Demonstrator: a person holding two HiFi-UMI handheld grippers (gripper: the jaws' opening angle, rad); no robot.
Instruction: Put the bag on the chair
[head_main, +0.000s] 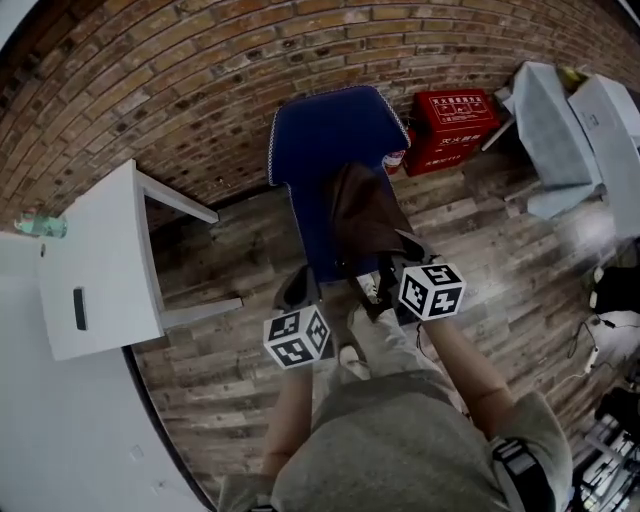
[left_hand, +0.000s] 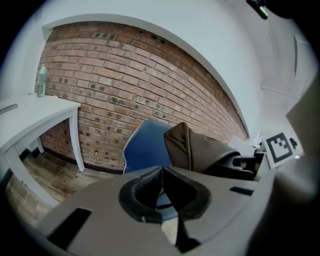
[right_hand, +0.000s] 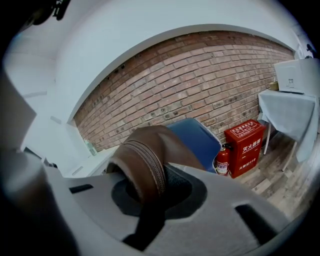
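A brown leather bag (head_main: 362, 212) hangs over the seat of a blue chair (head_main: 325, 140) that stands against the brick wall. My right gripper (head_main: 385, 282) is shut on the bag's stitched brown strap (right_hand: 145, 167), which runs up between its jaws. In the left gripper view the bag (left_hand: 200, 150) shows to the right of the chair's back (left_hand: 142, 147). My left gripper (head_main: 298, 290) is just left of the bag, near the seat's front edge. Its dark pads (left_hand: 145, 192) meet with nothing between them.
A white table (head_main: 100, 270) with a bottle (head_main: 40, 227) stands to the left. A red box (head_main: 455, 125) and a fire extinguisher (right_hand: 222, 161) sit right of the chair. A cloth-covered table (head_main: 560, 130) is at the far right. The floor is wood plank.
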